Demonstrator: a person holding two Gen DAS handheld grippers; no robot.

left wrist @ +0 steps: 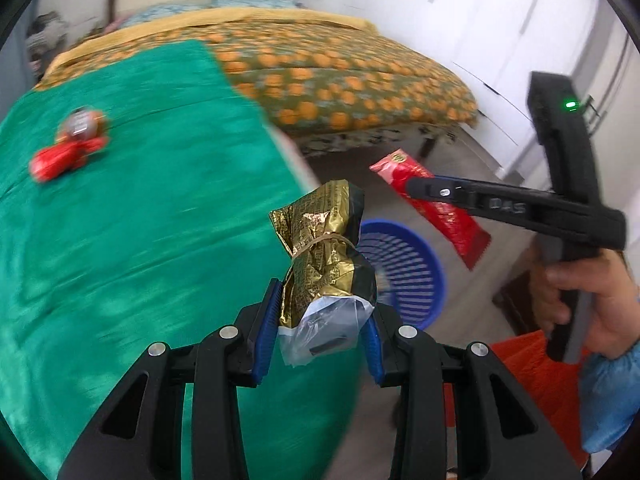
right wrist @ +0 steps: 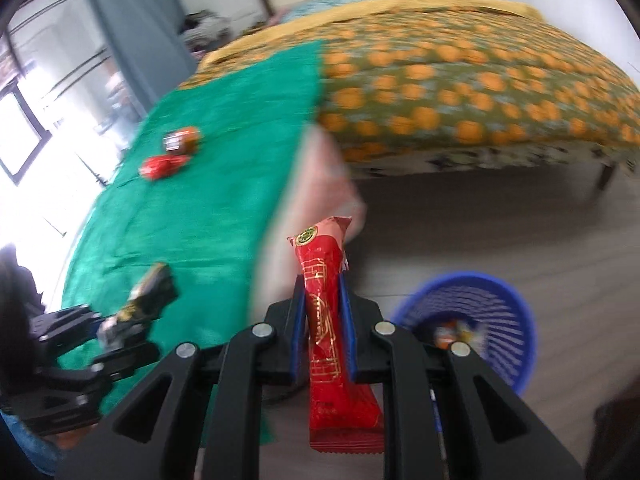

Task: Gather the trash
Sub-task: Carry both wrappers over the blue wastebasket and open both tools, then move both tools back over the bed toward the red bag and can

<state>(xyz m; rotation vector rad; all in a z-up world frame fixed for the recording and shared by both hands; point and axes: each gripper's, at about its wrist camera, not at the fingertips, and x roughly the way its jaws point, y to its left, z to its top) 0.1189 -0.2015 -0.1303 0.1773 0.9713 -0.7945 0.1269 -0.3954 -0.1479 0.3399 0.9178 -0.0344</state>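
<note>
The cloth point(left wrist: 132, 216) over the table is plain emerald green. Near its far left corner lie a bright red wrapper point(left wrist: 60, 158) and a brown-orange packet point(left wrist: 84, 124) with a dark label. The bedspread point(left wrist: 320, 76) is olive green, dotted all over with orange circles, with a mustard-yellow border. The basket point(left wrist: 408, 272) on the floor is royal blue with a slatted pattern. The left gripper point(left wrist: 320, 332) is black with blue pads and grips a crinkled gold-and-black bag point(left wrist: 320, 248) printed with small dark text. The right gripper point(right wrist: 322, 328), also black and blue, grips a red sachet point(right wrist: 324, 312) with gold line patterns and a green-gold round emblem.
</note>
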